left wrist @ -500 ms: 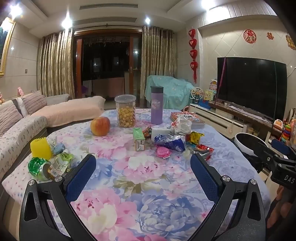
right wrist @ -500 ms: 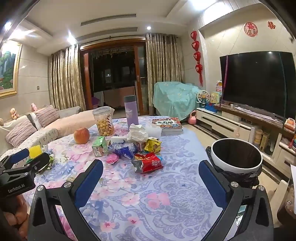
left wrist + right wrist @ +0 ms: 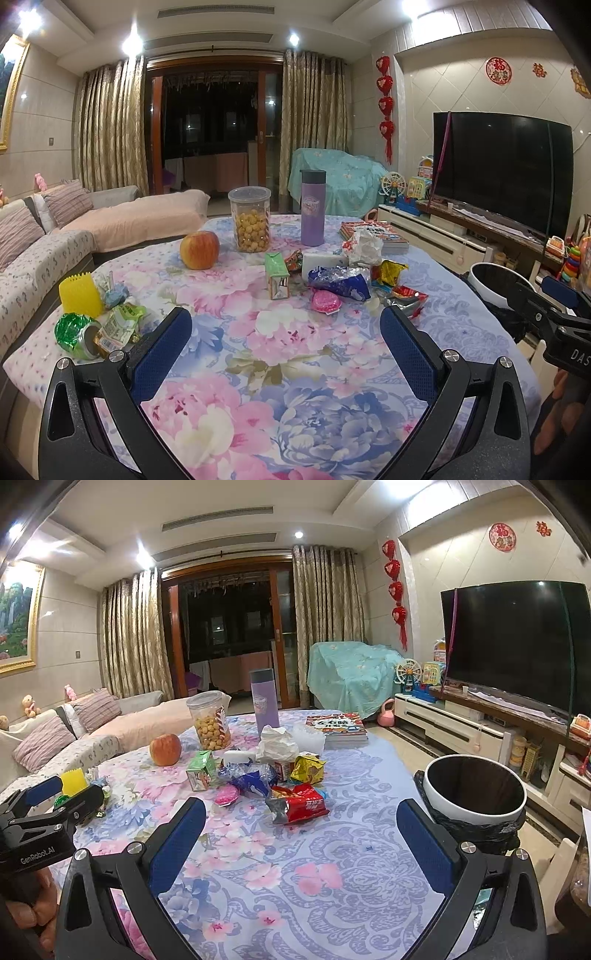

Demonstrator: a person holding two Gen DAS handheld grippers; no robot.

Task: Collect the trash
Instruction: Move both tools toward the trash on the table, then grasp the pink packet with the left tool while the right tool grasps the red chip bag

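Both my grippers, left [image 3: 286, 334] and right [image 3: 301, 825], are spread, empty above bare worktop [image 3: 332, 878]; wrappers [image 3: 299, 805] ahead, bin [image 3: 474, 794] right.

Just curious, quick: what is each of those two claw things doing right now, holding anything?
Left gripper: open, fingers wide apart, holding nothing.
Right gripper: open, fingers wide apart, holding nothing.

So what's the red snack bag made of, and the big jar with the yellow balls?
The red snack bag looks like thin plastic film, shiny and crinkled, with a silvery inside at its torn end. The jar looks like clear hard plastic, since the yellow snacks show through; it might be glass.
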